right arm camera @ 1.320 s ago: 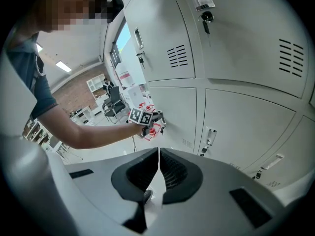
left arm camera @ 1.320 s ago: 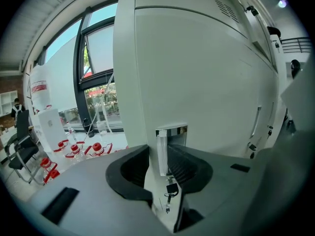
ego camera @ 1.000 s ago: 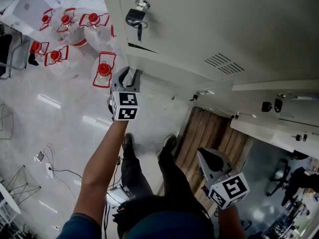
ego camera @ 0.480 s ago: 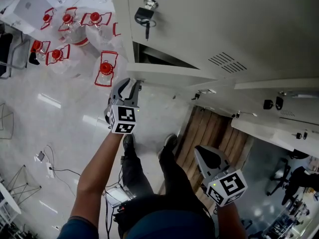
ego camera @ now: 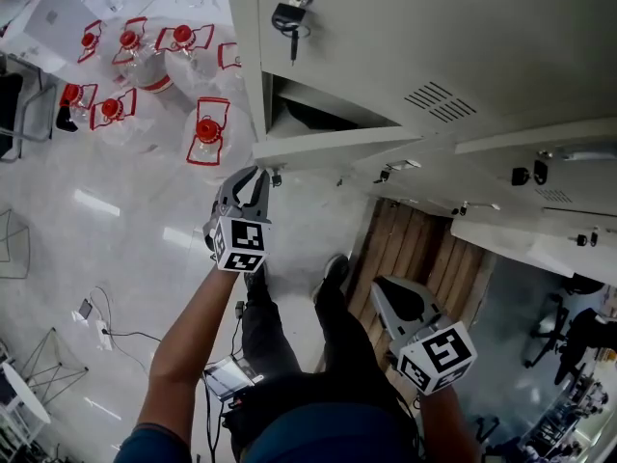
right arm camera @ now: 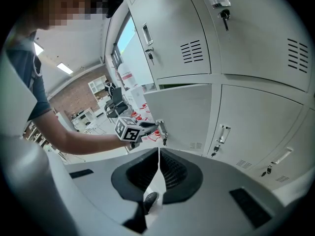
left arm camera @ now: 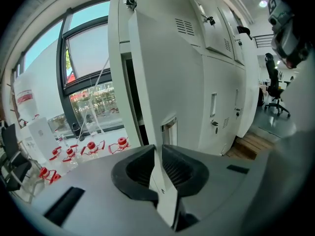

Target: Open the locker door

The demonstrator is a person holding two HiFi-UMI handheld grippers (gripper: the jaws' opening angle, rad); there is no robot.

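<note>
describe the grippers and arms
The left gripper and right gripper have grey bodies, dark ribbed pads and a white cube with black square markers. Forearms are uncovered below short blue sleeves. The left's jaws are closing around the locker door's edge.

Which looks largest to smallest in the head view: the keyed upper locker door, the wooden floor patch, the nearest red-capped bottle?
1. upper locker door
2. wooden floor patch
3. red-capped bottle
The door is nearest the camera, so real sizes are unsure.

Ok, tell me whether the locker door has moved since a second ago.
Yes. The locker door has swung outward from the cabinet frame; the dark gap behind its top edge is now wider.
</note>
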